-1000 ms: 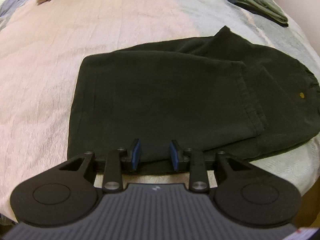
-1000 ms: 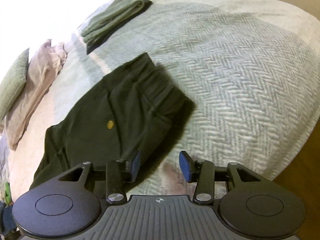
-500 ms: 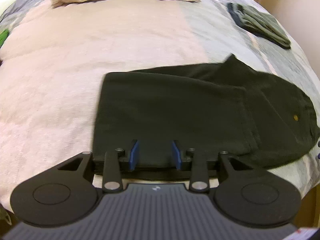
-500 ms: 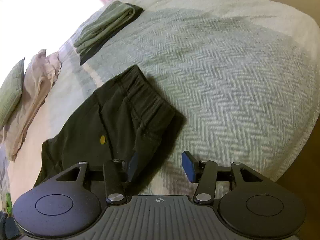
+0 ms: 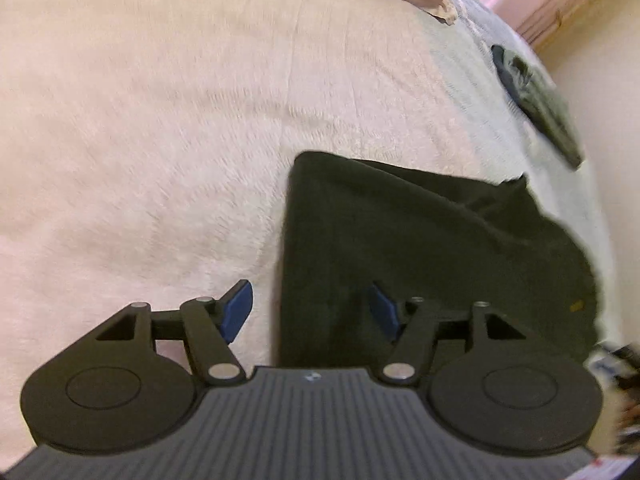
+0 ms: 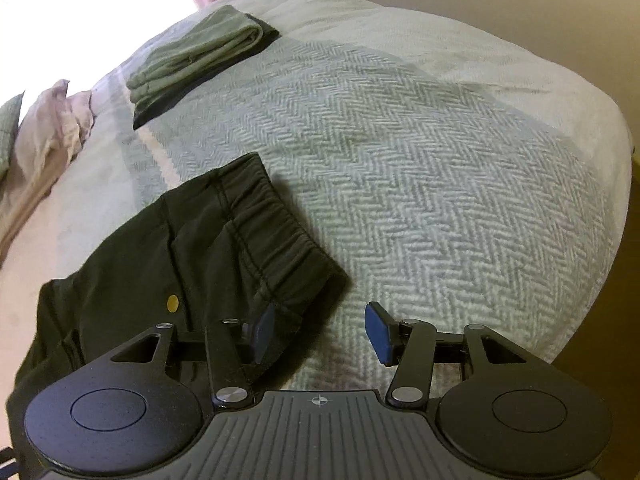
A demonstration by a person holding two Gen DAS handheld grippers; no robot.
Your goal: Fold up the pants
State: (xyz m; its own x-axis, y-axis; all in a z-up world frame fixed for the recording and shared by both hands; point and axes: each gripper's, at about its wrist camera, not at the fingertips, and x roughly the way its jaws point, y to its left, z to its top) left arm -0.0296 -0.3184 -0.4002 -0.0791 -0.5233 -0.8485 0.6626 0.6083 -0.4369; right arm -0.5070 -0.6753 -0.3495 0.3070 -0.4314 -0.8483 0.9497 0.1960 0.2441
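Both sets of jaws stand wide apart and hold nothing. Seen from its own wrist camera, the left gripper (image 5: 308,312) hovers at the near left corner of the dark pants (image 5: 420,248), whose folded left edge runs away from the camera between the two blue pads; one pad is over the pink blanket (image 5: 160,120), the other over the cloth. From there the pants stretch off to the right, their long axis lying roughly crosswise to the fingers. At the other end, the right gripper (image 6: 320,332) straddles the near corner of the gathered waistband (image 6: 276,220), its left pad over the fabric and its right pad over the herringbone bedspread (image 6: 440,180). Each gripper is thus nearest its own end, which suggests the next fold brings one end over the other. A folded green garment (image 6: 196,52) lies well apart, farther up the bed.
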